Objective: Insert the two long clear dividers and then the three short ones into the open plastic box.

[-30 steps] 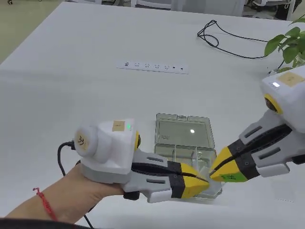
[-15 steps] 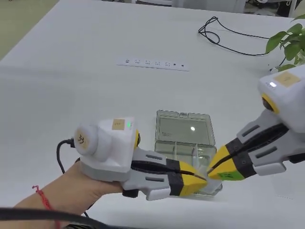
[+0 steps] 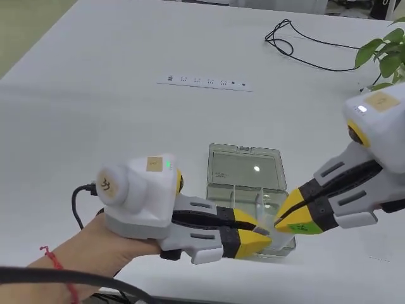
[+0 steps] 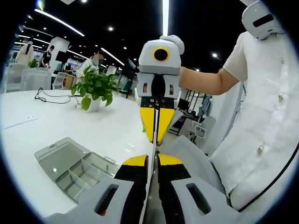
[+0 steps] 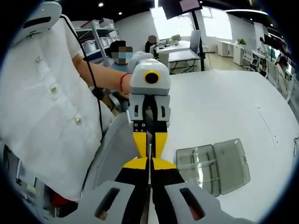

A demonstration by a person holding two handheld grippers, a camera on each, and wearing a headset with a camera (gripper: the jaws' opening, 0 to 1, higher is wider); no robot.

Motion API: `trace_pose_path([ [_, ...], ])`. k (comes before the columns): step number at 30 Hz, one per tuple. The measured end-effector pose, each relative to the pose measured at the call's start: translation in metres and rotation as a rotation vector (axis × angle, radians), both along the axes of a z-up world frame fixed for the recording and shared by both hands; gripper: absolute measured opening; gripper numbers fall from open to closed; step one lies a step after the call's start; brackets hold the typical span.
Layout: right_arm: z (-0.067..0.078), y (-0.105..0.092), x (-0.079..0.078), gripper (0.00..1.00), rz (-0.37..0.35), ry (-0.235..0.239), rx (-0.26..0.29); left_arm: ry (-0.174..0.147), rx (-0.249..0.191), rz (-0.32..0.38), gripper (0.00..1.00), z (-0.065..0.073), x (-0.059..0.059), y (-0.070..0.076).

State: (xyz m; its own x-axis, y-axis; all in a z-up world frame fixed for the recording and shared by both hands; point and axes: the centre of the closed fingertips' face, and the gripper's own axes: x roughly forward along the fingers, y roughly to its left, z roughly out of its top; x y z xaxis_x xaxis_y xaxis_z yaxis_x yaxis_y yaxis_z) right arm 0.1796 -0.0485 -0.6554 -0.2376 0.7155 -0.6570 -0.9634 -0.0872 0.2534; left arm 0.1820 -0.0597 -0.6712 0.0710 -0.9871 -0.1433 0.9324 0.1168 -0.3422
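We found both tools closed on one clear divider, each pinching an opposite end. In the left gripper view the sheet stood edge-on as a thin line. It ran from between the yellow-tipped jaws of the left gripper up into the closed jaws of the right gripper, which faced it. The right gripper view confirmed this from the other side. There the right gripper and the left gripper met tip to tip on the same sheet. We could not tell whether this divider was a long or a short one.

In the head view the divider hung just above the near right corner of the open plastic box. The left gripper was held in a hand and came in from the left. The right gripper came in from the right. The box lay on the white table with its lid folded flat on the far side. Partitions were already standing in its tray. A power strip, a black cable and a potted plant lay well beyond the box.
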Motion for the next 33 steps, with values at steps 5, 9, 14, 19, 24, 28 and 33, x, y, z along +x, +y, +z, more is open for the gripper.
trace_pose_path([
  [5,0.001,-0.001,0.002,0.03,-0.009,-0.009,0.001,-0.012,0.021,0.02,0.1,-0.004,0.003,0.005],
  [9,0.002,-0.001,0.005,0.03,-0.016,-0.016,0.003,-0.017,0.03,0.044,0.13,-0.007,0.007,0.01],
  [14,0.002,-0.002,0.009,0.03,-0.024,-0.029,0.004,-0.031,0.055,0.079,0.24,-0.011,0.012,0.018],
  [19,0.003,-0.003,0.013,0.03,-0.035,-0.042,0.0,-0.038,0.074,0.116,0.32,-0.016,0.017,0.026],
  [24,0.003,-0.003,0.019,0.03,-0.051,-0.057,-0.002,-0.039,0.088,0.15,0.44,-0.019,0.022,0.034],
  [28,0.002,-0.003,0.025,0.03,-0.063,-0.076,-0.009,-0.051,0.117,0.167,0.51,-0.024,0.025,0.039],
  [33,0.001,-0.004,0.034,0.03,-0.078,-0.095,-0.013,-0.054,0.139,0.189,0.61,-0.031,0.028,0.046],
])
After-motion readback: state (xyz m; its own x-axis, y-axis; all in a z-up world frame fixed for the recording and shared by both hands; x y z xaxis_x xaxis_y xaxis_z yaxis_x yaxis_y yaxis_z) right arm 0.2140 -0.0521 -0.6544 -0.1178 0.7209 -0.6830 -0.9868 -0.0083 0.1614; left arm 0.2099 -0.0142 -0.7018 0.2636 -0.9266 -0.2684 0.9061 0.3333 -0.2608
